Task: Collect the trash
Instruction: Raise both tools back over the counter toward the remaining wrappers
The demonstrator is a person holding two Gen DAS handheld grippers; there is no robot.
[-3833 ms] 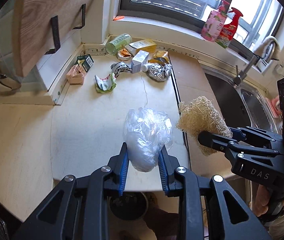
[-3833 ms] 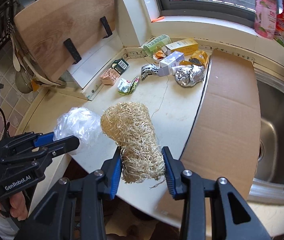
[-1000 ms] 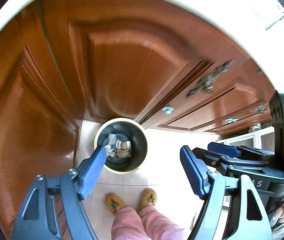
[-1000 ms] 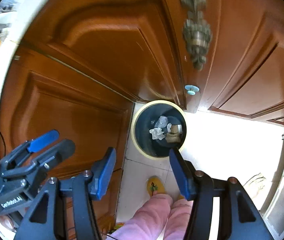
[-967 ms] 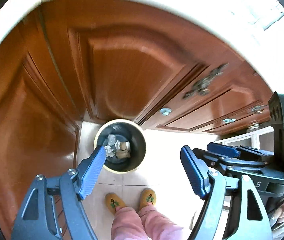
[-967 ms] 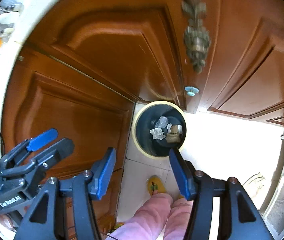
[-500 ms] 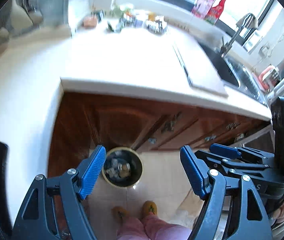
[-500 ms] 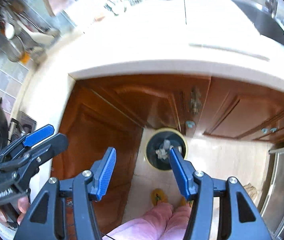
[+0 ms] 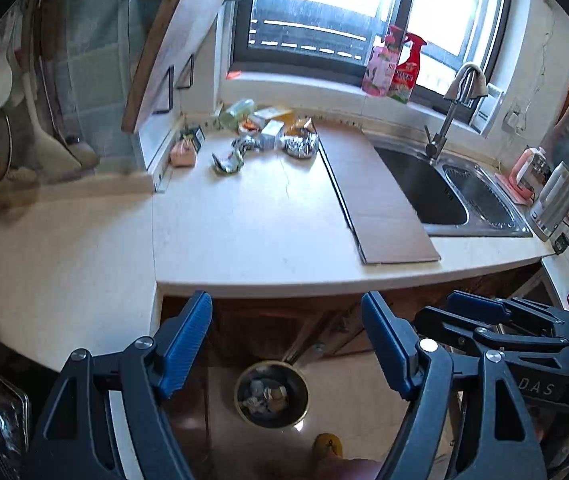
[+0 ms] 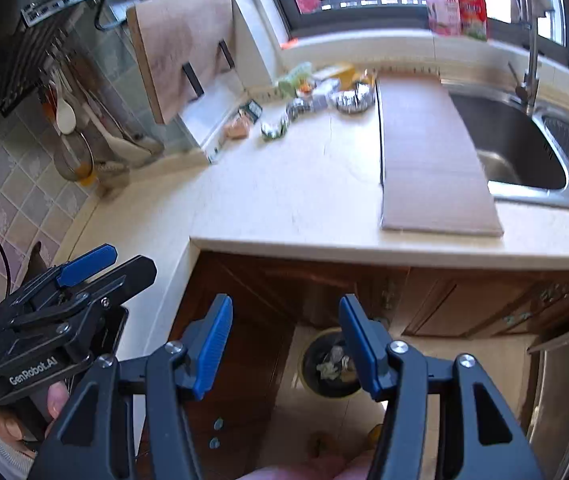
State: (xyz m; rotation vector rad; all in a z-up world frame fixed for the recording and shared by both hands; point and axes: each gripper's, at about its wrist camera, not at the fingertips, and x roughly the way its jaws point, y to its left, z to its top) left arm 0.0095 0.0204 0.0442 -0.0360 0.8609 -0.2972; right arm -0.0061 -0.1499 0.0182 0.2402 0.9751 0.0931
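Blue-padded, the left gripper [image 9: 286,344] and right gripper [image 10: 286,346] both gape empty. Below them sits the trash bin [image 9: 271,394]; remaining litter [image 9: 268,138] lies far ahead on the counter [image 9: 252,232].

Sunlit window [image 9: 348,20] above pale countertop [image 9: 252,224], steel sink [image 9: 444,196], brown cabinets [image 10: 464,300], tiled wall [image 10: 36,196].

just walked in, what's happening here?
A person is clearing trash off a kitchen counter with two handheld grippers. Right now both the left gripper and the right gripper are open and empty, held above the bin on the floor, which already has trash in it. More wrappers, boxes and a foil ball wait at the back of the counter.
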